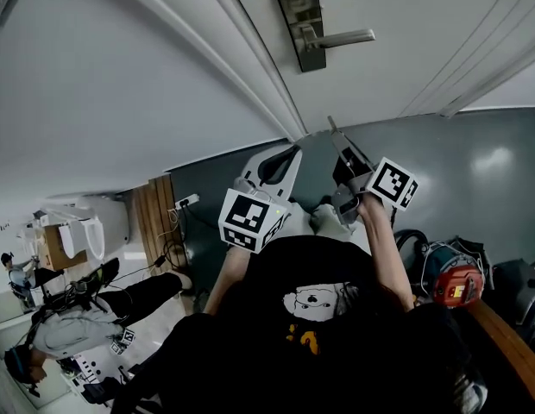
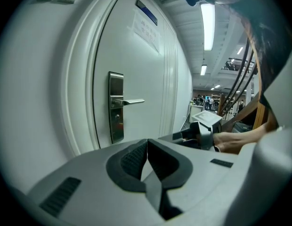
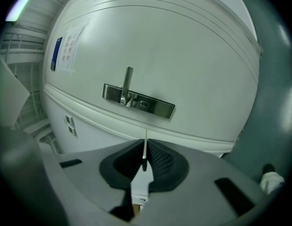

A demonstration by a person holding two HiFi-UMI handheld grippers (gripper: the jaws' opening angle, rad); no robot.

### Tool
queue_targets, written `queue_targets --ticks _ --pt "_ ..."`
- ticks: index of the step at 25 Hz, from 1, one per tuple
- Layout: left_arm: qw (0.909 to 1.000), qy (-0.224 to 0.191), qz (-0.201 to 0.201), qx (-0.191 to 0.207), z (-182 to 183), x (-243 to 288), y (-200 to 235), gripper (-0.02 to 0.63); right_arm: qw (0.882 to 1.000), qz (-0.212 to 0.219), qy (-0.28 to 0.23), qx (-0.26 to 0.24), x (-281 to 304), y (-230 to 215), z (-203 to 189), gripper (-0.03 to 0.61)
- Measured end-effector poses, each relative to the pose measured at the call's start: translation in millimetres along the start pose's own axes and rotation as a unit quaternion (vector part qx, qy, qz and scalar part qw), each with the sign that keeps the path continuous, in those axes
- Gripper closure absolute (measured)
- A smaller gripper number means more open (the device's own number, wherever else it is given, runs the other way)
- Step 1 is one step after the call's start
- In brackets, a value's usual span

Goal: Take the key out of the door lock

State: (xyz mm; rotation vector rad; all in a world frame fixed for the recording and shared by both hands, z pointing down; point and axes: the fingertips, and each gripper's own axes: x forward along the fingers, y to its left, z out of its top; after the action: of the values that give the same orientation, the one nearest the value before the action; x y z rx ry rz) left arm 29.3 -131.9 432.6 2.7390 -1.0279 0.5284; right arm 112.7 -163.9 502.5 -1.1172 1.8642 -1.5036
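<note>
- The key (image 3: 145, 150) is pinched in my right claw (image 3: 146, 142). The pads are squeezed together on it, and the thin blade pokes out past the tips, edge-on and aimed at the door.
- It's well apart from the lock plate (image 3: 139, 101), with nothing touching, so I'd say the key is already out of the lock and the pulling step is basically done.
- Next move, I reckon: keep the squeeze steady and carry it clear. The blade is a slim, flat sliver of metal that could easily twist or slide between the pads if I ease off.
- There's a white bit (image 3: 140, 188) tucked low between the pads. It could be a tag or the key's head, I can't tell which.
- The pads themselves are dark and ribbed, rubbery-looking, set in smooth grey plastic shells.
- My left claw (image 2: 147, 144) has its tips together with nothing in them, and it's just hanging back from the door.
- The lock plate is a long rectangle of brushed, shiny metal. Its lever handle (image 3: 127, 84) is a slim, straight metal bar.
- The door (image 3: 193, 51) is smooth, painted off-white, with shallow moulded panel lines. A paper notice (image 3: 70, 51) is stuck on it, print too small to read.
</note>
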Motion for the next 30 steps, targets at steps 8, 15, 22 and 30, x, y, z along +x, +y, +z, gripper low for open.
queue_targets --ticks 8,15,22,30 --pt "0.9999 0.01 0.006 -0.01 -15 -17 -2 0.606 1.0 -0.005 0.016 -0.013 1 -1 -18 0.557" --pt "0.9995 0.001 0.022 -0.023 -27 -48 -1 0.606 0.999 -0.002 0.034 -0.029 0 12 -47 0.557" --pt "0.9983 -0.006 0.04 -0.042 -47 -97 -7 0.606 0.997 -0.007 0.058 -0.045 -22 28 -97 0.557" --pt "0.9955 -0.018 0.058 -0.072 -76 -143 -25 0.606 0.992 -0.013 0.097 -0.079 -56 42 -149 0.557"
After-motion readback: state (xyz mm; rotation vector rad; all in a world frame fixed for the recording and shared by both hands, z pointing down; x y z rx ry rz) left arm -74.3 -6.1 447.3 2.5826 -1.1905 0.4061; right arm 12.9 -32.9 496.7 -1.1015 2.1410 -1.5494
